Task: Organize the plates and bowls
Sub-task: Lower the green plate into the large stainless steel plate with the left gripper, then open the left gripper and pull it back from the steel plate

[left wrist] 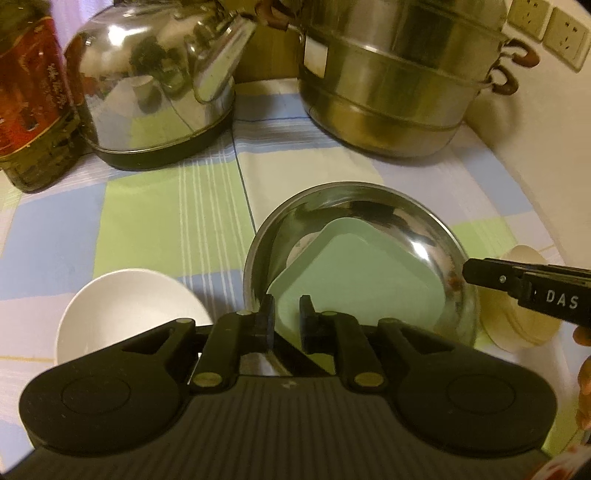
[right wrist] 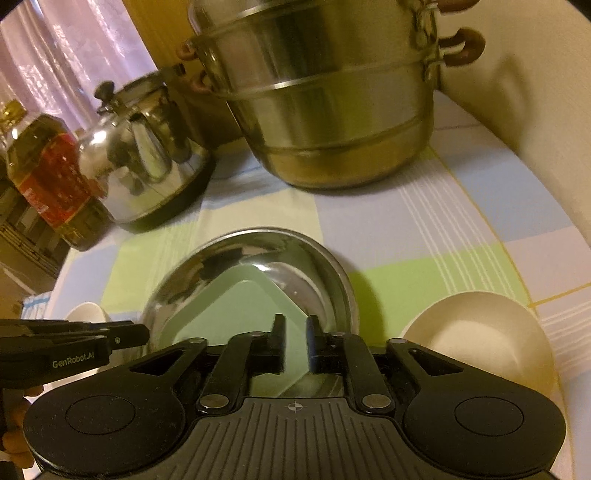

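A pale green square plate (left wrist: 354, 273) lies inside a round steel dish (left wrist: 417, 218) on the checked cloth; both also show in the right wrist view, the green plate (right wrist: 236, 306) within the steel dish (right wrist: 325, 266). My left gripper (left wrist: 287, 314) hovers over the near rim of the steel dish, jaws a small gap apart, holding nothing. My right gripper (right wrist: 295, 332) hovers over the green plate's near corner, jaws likewise slightly apart and empty. A white bowl (left wrist: 122, 306) stands left of the dish. A cream bowl (right wrist: 476, 339) stands to its right.
A steel kettle (left wrist: 155, 81) and a tall stacked steel steamer pot (left wrist: 399, 74) stand at the back. An oil bottle (left wrist: 29, 96) with a red label stands far left. A white wall (right wrist: 517, 92) with sockets (left wrist: 565, 33) borders the right side.
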`<state>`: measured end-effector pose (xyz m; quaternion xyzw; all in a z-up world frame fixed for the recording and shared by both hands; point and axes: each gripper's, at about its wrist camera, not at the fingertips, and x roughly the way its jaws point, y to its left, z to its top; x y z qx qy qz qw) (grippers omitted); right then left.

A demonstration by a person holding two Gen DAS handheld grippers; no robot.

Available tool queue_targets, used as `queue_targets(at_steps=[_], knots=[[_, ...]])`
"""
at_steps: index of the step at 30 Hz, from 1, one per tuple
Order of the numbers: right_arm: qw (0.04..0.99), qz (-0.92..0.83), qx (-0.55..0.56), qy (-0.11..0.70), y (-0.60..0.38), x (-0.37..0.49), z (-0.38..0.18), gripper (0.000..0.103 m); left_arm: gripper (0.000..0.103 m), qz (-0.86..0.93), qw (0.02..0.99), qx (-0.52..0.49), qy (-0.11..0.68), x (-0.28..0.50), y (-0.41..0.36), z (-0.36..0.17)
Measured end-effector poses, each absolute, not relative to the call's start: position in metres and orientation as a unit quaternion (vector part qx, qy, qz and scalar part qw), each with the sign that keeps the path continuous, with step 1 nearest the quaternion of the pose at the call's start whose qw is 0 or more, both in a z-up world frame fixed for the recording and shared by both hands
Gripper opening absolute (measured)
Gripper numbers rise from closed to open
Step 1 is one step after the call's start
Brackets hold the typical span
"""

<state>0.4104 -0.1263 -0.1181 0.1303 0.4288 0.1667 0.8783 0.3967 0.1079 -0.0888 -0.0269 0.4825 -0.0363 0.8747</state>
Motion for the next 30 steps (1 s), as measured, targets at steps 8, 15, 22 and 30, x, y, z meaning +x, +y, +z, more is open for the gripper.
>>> queue_targets(at_steps=[8, 15, 22, 30], knots=[[0.881, 0.165, 0.165, 0.411, -0.156, 0.372, -0.097, 0.04, 0.022, -0.028, 0.885, -0.037, 0.463, 0.342, 0.116, -0.057], [0.879, 0.173, 0.187, 0.402, -0.183, 0.322, -0.081, 0.043, 0.022, -0.013, 0.888, -0.051, 0.457, 0.282, 0.121, -0.038], [0.878, 0.182, 0.192, 0.399, -0.205, 0.271, -0.071, 0.047, 0.024, 0.017, 0.89, -0.069, 0.45, 0.219, 0.116, -0.024], [0.871, 0.197, 0.186, 0.41, -0.227, 0.215, -0.07, 0.053, 0.026, 0.054, 0.89, -0.087, 0.444, 0.147, 0.104, -0.019]])
